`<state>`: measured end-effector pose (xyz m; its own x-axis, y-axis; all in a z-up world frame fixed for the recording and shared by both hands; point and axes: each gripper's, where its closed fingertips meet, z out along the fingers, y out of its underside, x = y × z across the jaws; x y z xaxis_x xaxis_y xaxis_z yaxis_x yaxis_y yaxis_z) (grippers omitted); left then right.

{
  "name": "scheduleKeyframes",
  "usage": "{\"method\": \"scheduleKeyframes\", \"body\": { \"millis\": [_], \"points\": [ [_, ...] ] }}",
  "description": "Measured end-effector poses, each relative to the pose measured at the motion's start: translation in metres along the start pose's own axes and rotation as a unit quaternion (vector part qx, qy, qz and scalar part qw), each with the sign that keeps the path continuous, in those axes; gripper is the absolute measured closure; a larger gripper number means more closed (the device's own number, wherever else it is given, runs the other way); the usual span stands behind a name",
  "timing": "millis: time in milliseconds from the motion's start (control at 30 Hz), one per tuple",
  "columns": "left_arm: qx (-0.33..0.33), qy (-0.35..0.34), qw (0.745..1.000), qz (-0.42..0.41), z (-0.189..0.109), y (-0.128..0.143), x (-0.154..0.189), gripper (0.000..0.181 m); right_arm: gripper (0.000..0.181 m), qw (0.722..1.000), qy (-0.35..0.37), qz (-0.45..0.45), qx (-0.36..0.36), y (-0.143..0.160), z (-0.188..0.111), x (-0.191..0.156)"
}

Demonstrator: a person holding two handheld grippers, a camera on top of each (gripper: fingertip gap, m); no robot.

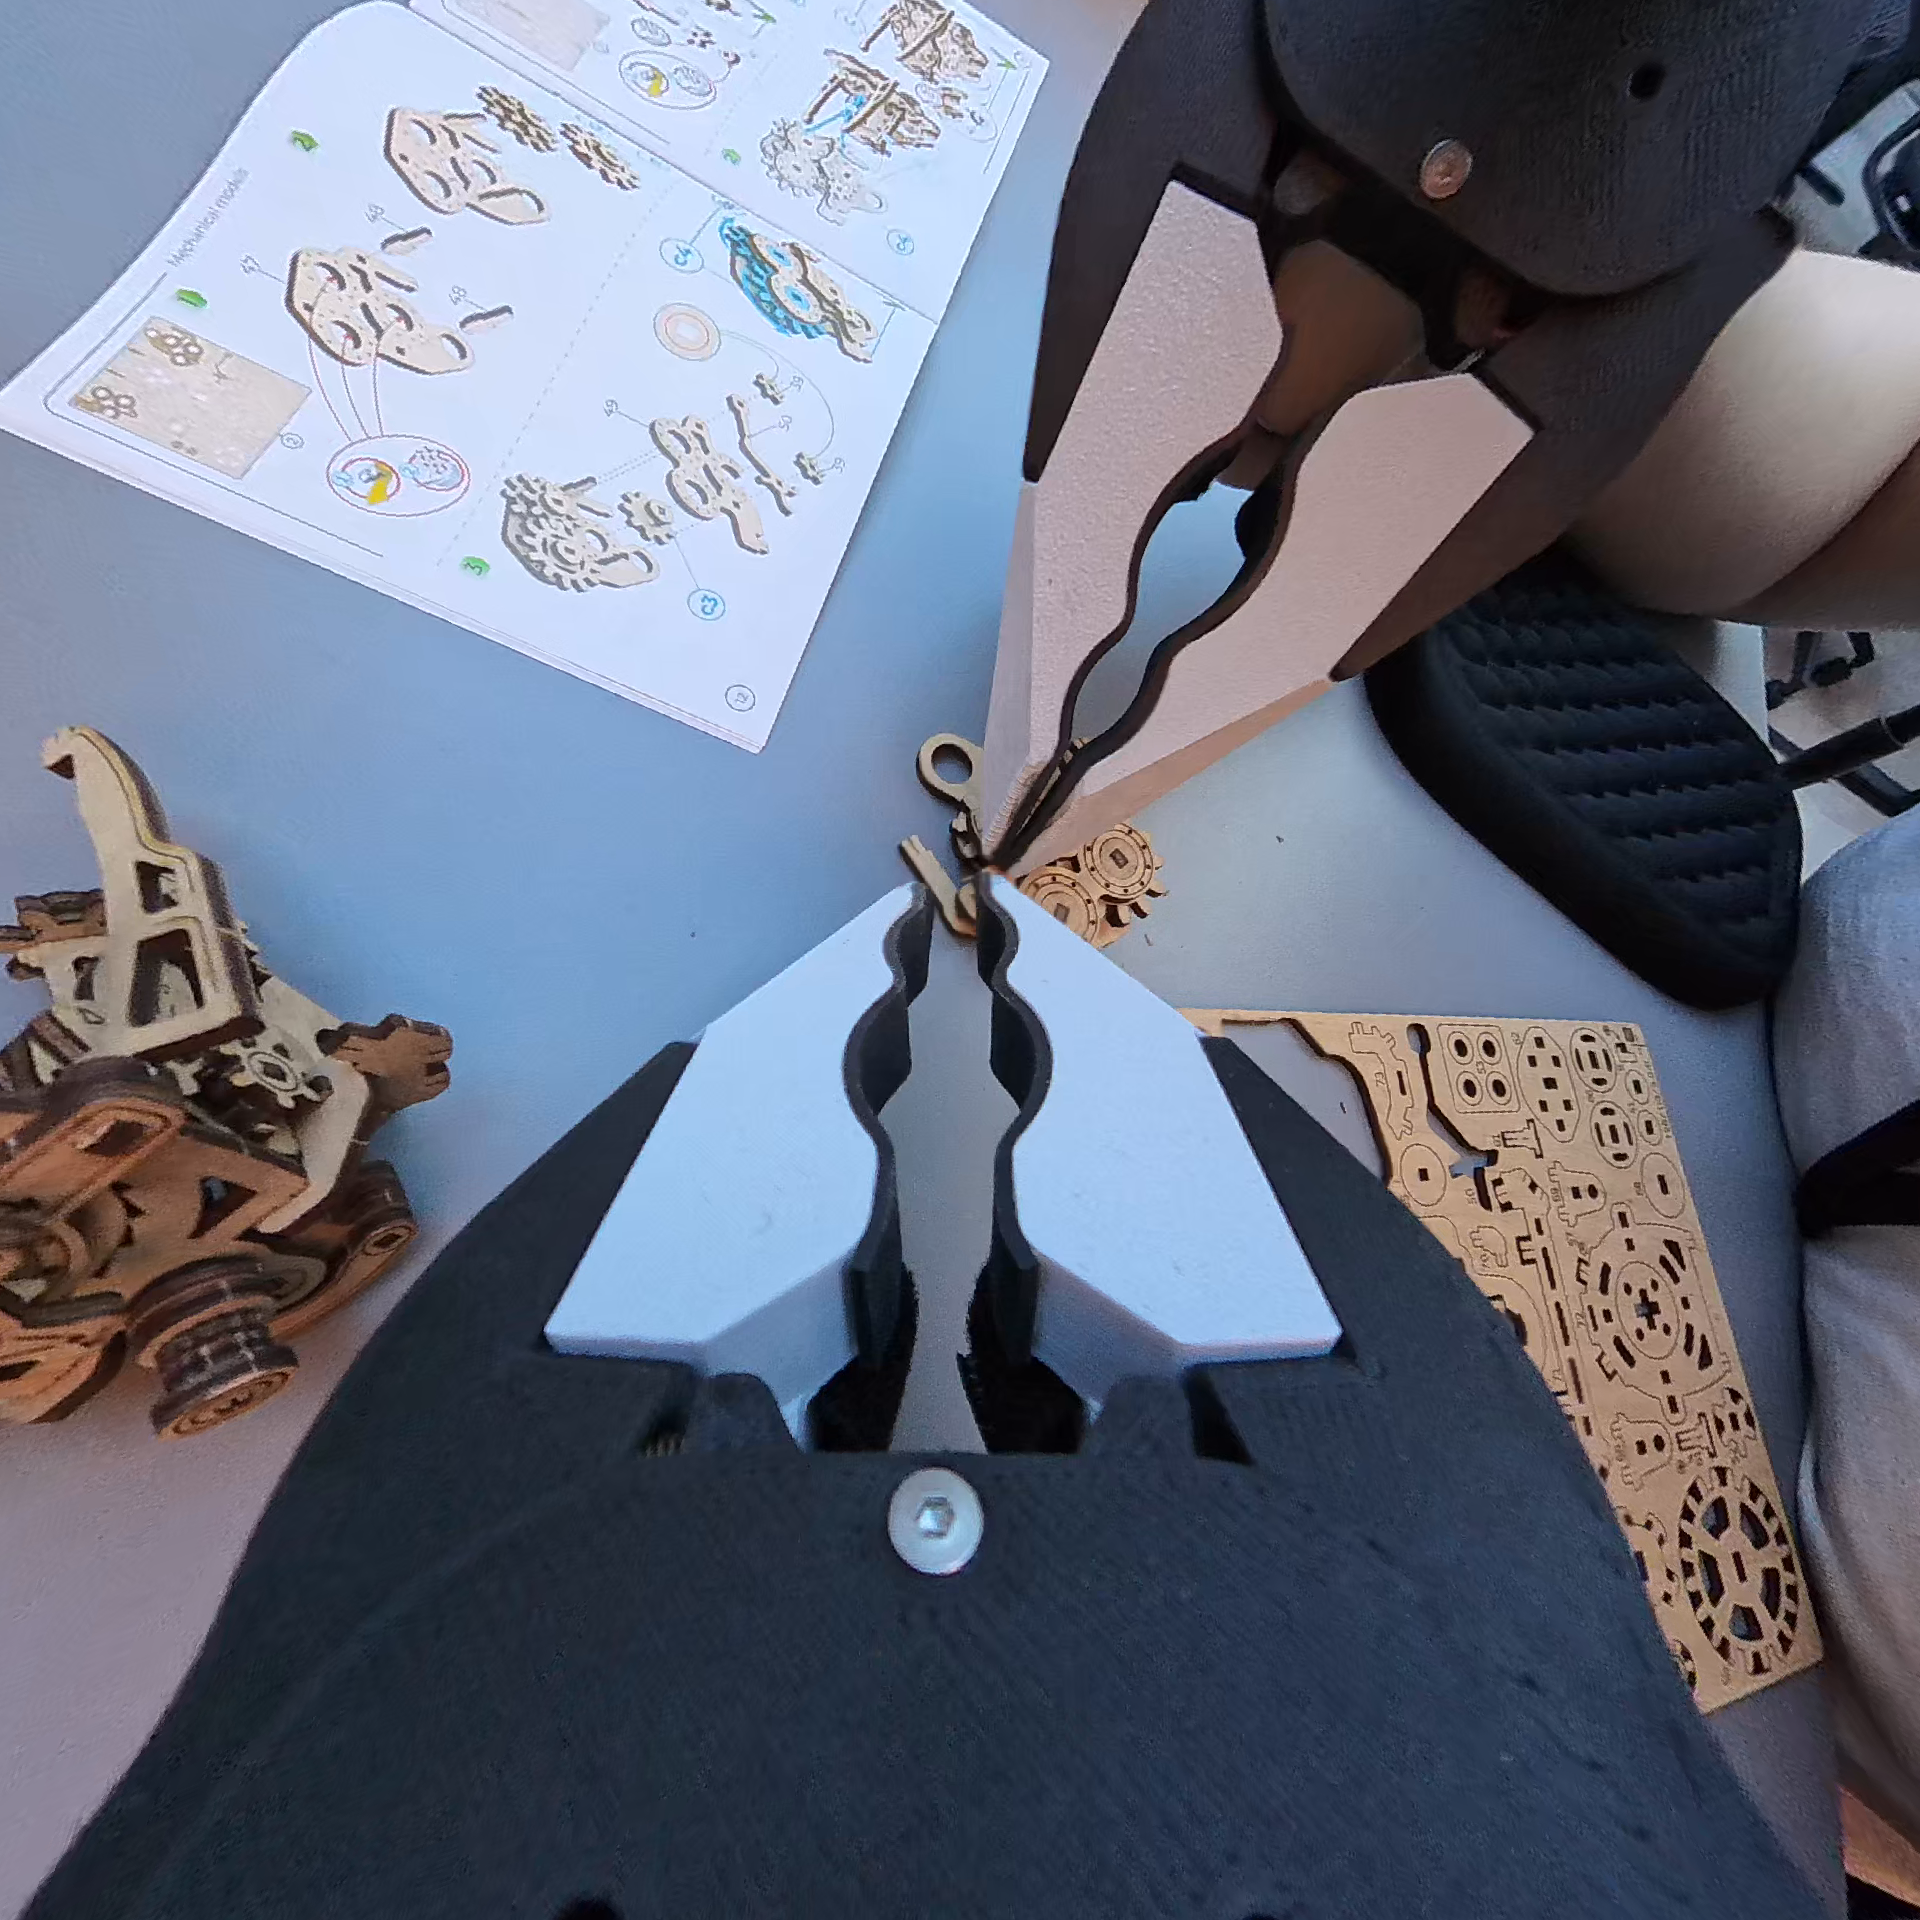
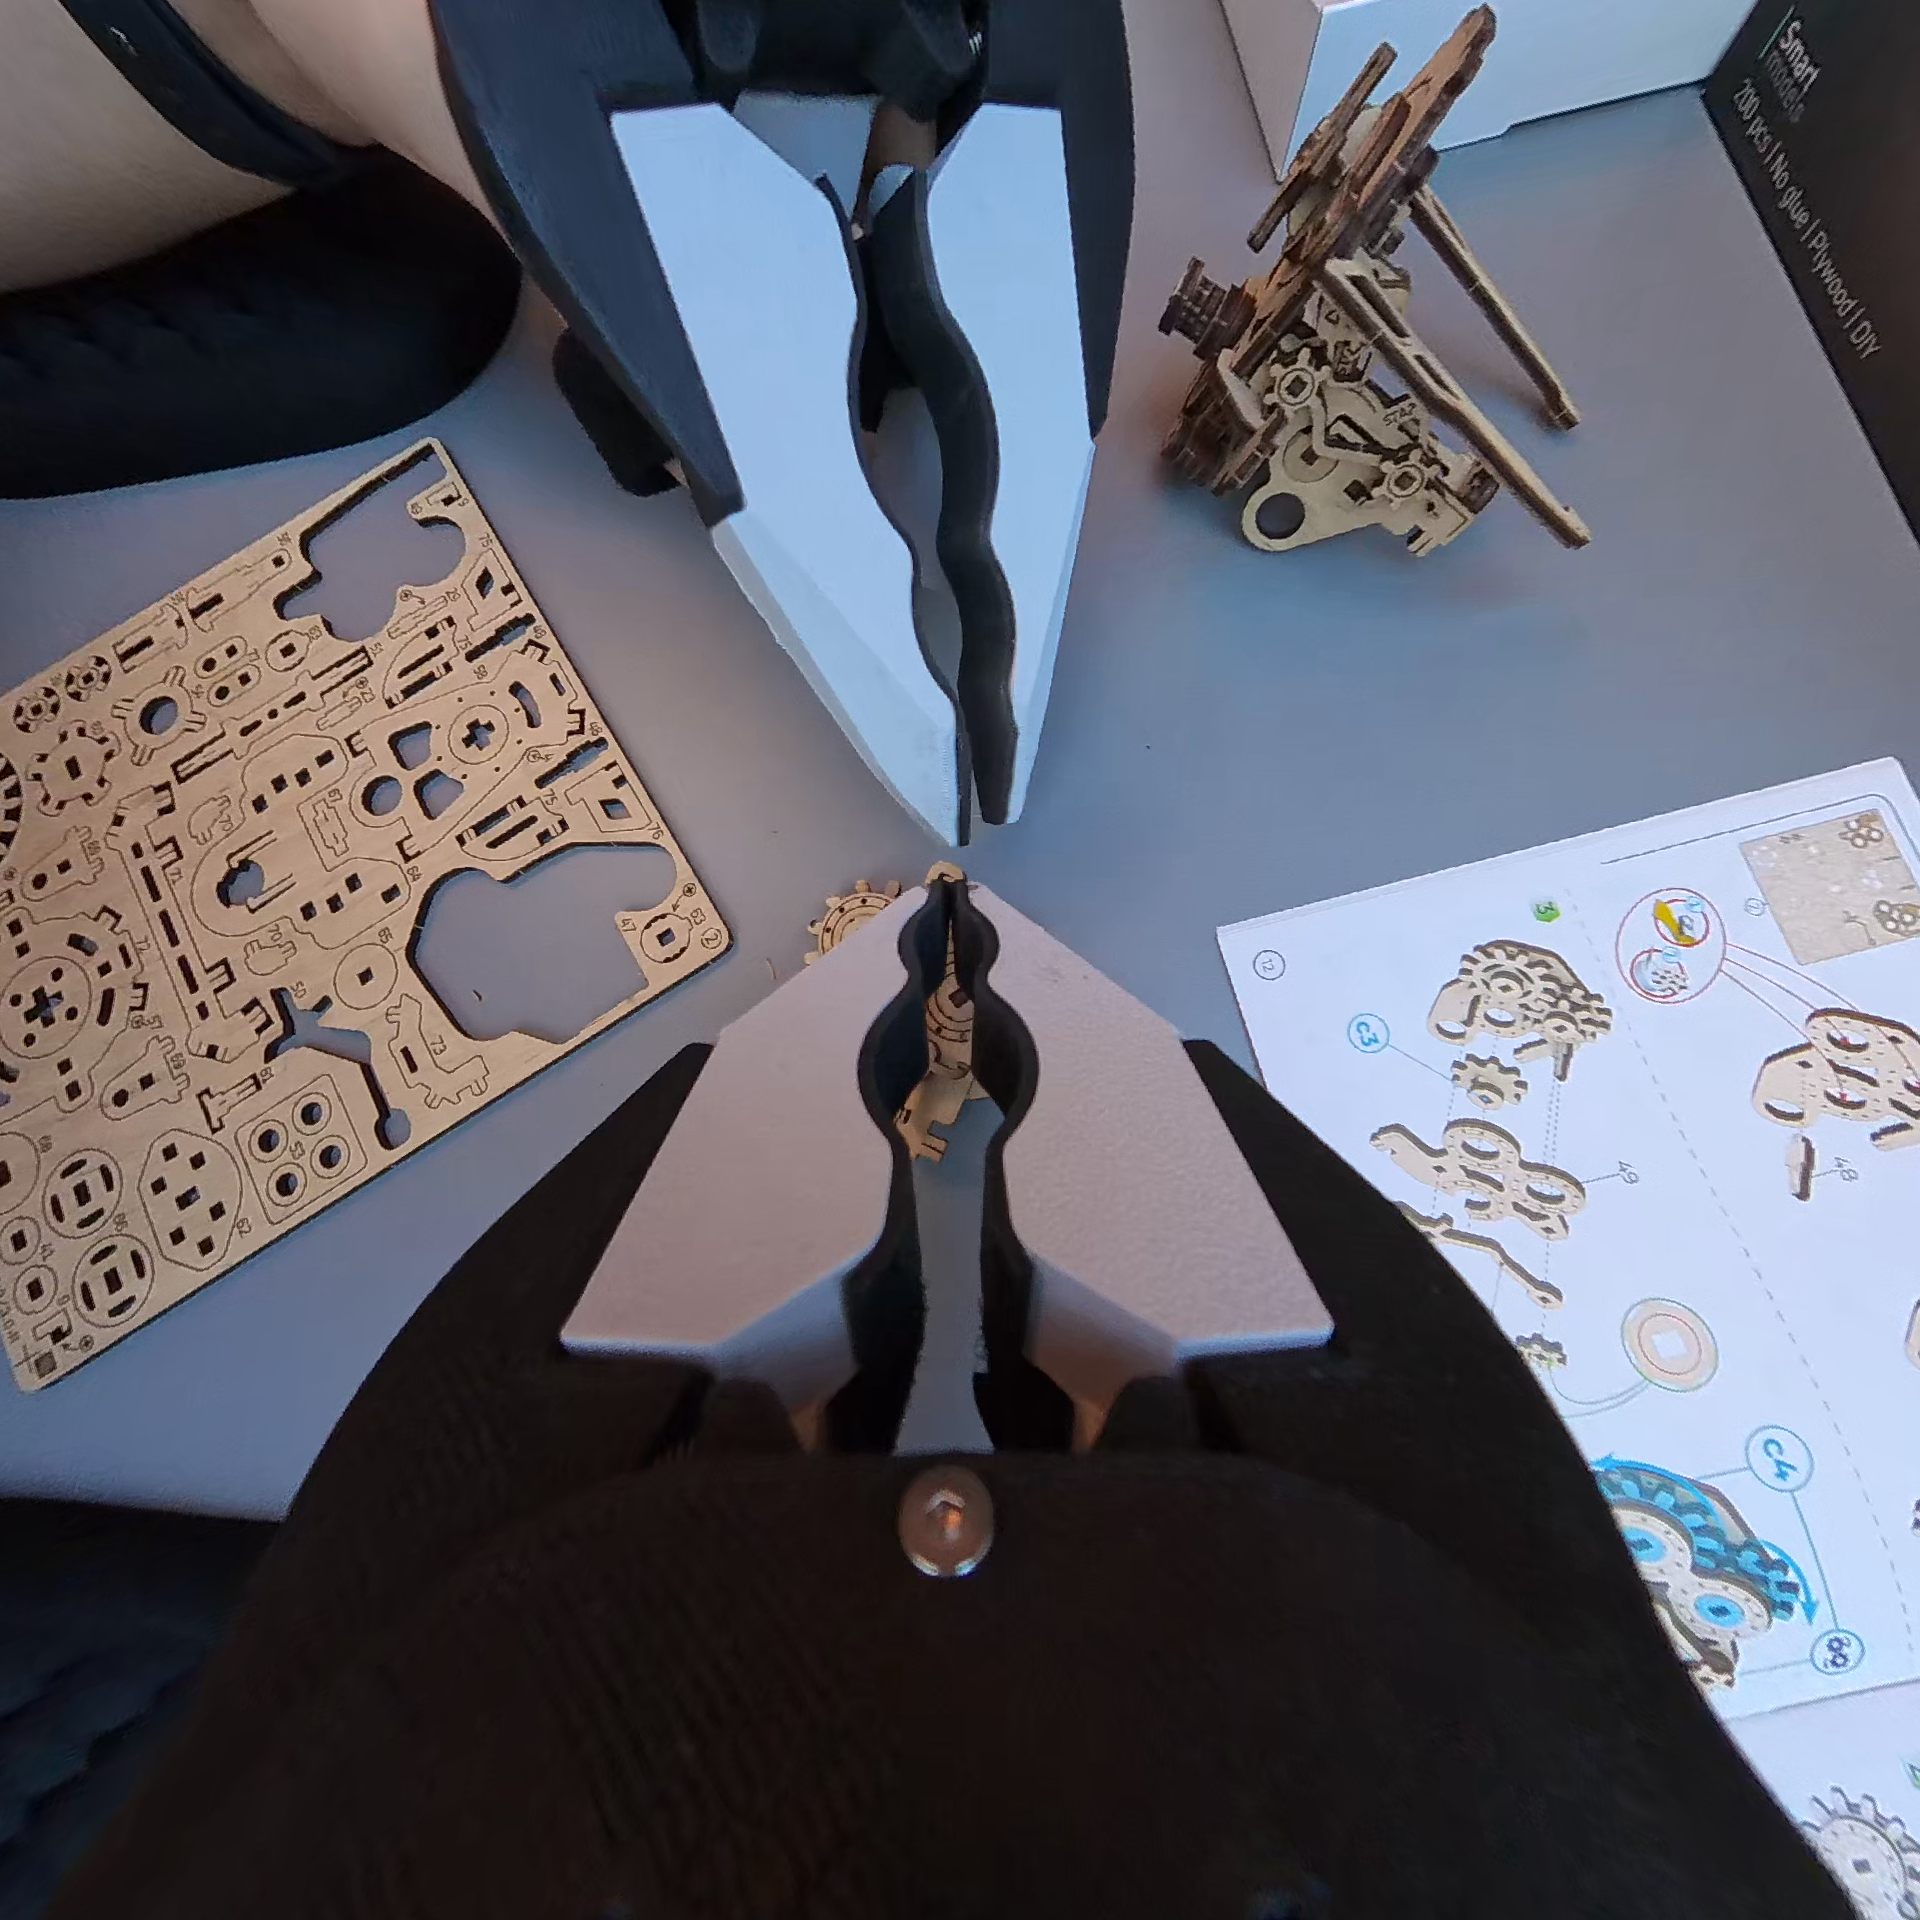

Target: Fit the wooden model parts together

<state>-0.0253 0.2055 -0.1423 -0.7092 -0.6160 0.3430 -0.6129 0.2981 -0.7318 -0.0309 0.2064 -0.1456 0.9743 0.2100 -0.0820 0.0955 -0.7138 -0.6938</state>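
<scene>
Left wrist view: left gripper (image 1: 971, 902) pinches a small wooden pin (image 1: 935, 883). Right gripper (image 2: 948, 891) clamps a geared wooden plate (image 2: 945, 1023), tips nearly touching.

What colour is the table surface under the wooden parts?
Plain grey-blue, with no pattern. The table shows best in the right wrist view.

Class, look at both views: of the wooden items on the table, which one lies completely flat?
The laser-cut plywood sheet lies flat with parts punched out; the half-built wooden model stands up from the table.
</scene>
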Motion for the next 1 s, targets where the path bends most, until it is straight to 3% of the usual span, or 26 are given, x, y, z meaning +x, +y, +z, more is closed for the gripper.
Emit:
{"method": "scheduleKeyframes", "body": {
  "millis": [400, 633, 733, 1000],
  "points": [
    [-0.013, 0.005, 1.000, -0.007, 0.006, 0.006, -0.001, 0.179, 0.181, 1.000, -0.010, 0.003, 0.003, 0.001, -0.001, 0.001],
    [0.021, 0.002, 1.000, 0.009, -0.001, -0.006, 0.000, 0.176, 0.181, 0.998, -0.035, -0.044, 0.019, 0.010, -0.034, 0.002],
    [0.025, -0.002, 0.999, 0.026, 0.002, -0.008, 0.002, 0.176, 0.181, 0.997, -0.070, -0.031, 0.027, 0.017, -0.032, -0.005],
    [0.010, 0.009, 1.000, 0.006, 0.007, -0.001, 0.001, 0.174, 0.181, 0.995, -0.069, -0.068, 0.023, 0.021, -0.023, -0.010]
  ]
}}
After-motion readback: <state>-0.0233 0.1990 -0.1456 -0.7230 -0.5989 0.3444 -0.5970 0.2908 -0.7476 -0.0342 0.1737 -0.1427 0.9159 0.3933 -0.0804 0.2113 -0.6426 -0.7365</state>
